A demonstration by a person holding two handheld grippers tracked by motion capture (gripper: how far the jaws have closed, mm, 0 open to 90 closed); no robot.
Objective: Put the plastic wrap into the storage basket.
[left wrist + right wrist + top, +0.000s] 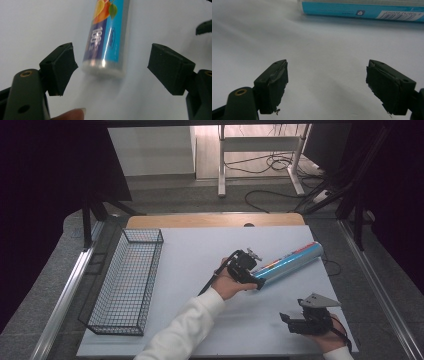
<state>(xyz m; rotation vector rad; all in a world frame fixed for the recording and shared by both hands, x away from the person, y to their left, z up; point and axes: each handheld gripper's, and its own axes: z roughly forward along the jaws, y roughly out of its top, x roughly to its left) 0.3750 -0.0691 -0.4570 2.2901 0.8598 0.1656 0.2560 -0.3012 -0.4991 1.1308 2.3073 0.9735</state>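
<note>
Two grippers work over a pale, matte table sheet (210, 250). Your left gripper (248, 270) sits at the near end of the roll (290, 262), a long, glossy blue cylinder lying flat on the sheet at mid-table, running diagonally up and to the right. In the left gripper view the roll (106, 37) lies between the two blocky black jaws, which stand wide apart and touch neither side of it; nothing is gripped. Its film wrap is shiny, with a clear, rounded end cap, an orange fruit with a green leaf printed on it, and white figures reading roughly "100"; the small oval logo is too blurred to read. Your right gripper (300, 320) rests lower right, well apart from the roll, jaws spread wide and empty, their rubber pads (275, 85) scuffed and frayed at the edges. In the right gripper view the roll (362, 8) shows a white barcode panel. At the sheet's left edge stands a rectangular black wire-mesh basket (127, 280).
</note>
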